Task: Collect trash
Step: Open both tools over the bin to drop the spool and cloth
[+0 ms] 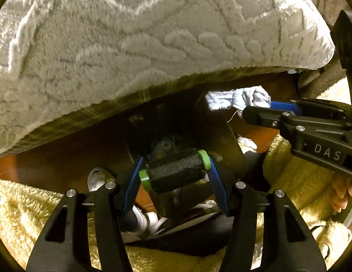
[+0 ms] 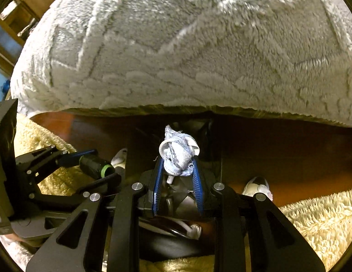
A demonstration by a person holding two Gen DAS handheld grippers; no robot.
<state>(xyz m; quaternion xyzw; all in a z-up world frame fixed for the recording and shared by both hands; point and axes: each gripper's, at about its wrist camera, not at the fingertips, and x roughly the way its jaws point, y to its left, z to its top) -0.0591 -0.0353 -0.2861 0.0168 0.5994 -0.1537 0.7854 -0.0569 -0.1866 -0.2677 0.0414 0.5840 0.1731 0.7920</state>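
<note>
The left gripper (image 1: 175,172) is clamped on a black spool (image 1: 174,172) that has green rims at both ends; the two blue fingers (image 1: 132,183) press on the rims, and the spool lies across between them, a little tilted. In the right wrist view the same spool (image 2: 96,166) shows at the left side, held out by the left gripper (image 2: 94,165).

The right gripper (image 2: 177,163) is closed on a crumpled piece of white and pale blue cloth (image 2: 178,153) (it looks like a frayed rag or a mask, but which one cannot be told). The wad sits between the tips of the blue fingers (image 2: 197,181) and sticks out above them. In the left wrist view the right gripper (image 1: 257,108) comes in from the right side and the cloth (image 1: 238,99) hangs at its tip, with a thin thread loose under it.

Both grippers are held above a dark bin (image 1: 232,145) with a black liner; small things lie inside it, too dark to name. A grey textured blanket (image 1: 130,45) fills the upper part of both views, and its edge hangs over a brown wooden surface (image 2: 289,154). A yellow fluffy blanket (image 1: 296,176) lies around the bin at the lower sides. A white shoe (image 2: 257,185) rests on the wood just beside the yellow blanket.
</note>
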